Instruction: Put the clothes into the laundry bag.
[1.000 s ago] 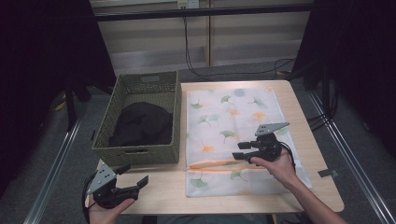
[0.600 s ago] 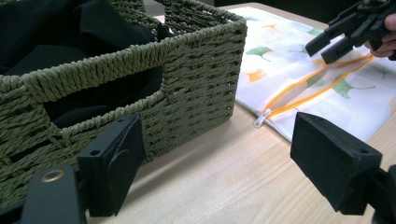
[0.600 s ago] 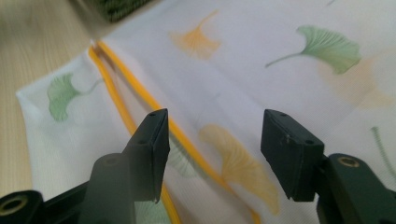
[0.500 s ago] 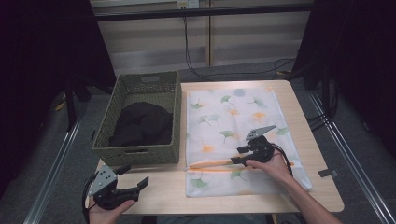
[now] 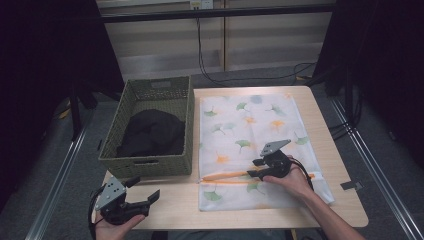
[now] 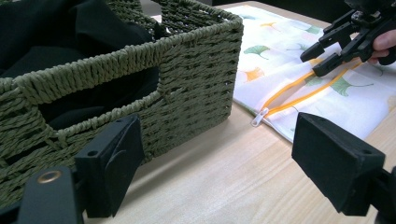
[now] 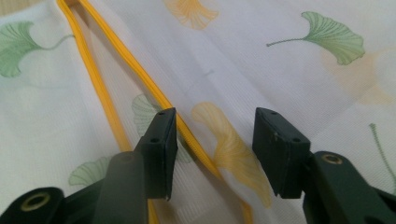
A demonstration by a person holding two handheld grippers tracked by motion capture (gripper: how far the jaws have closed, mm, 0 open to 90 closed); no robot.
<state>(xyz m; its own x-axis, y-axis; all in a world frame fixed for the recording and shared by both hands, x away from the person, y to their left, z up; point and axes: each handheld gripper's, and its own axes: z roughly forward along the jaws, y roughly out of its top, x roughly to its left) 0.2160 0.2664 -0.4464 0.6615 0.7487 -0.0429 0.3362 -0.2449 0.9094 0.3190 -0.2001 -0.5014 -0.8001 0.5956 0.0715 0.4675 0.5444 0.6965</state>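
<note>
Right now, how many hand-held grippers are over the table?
2. The left hand-held gripper is at the near left corner, before the basket. The right hand-held gripper is over the laundry bag's orange zipper.

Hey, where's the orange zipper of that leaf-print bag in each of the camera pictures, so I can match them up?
High view: the orange zipper runs across the bag's near end, under the right gripper.
Left gripper view: upper right, beside the basket, below the right gripper.
Right gripper view: two orange lines from top left down past the left jaw.
Shared landmark: the ginkgo-leaf bag.

One basket (image 5: pixel 150 131), one laundry bag (image 5: pixel 255 130), two grippers (image 5: pixel 142 192) (image 5: pixel 256 169)
</note>
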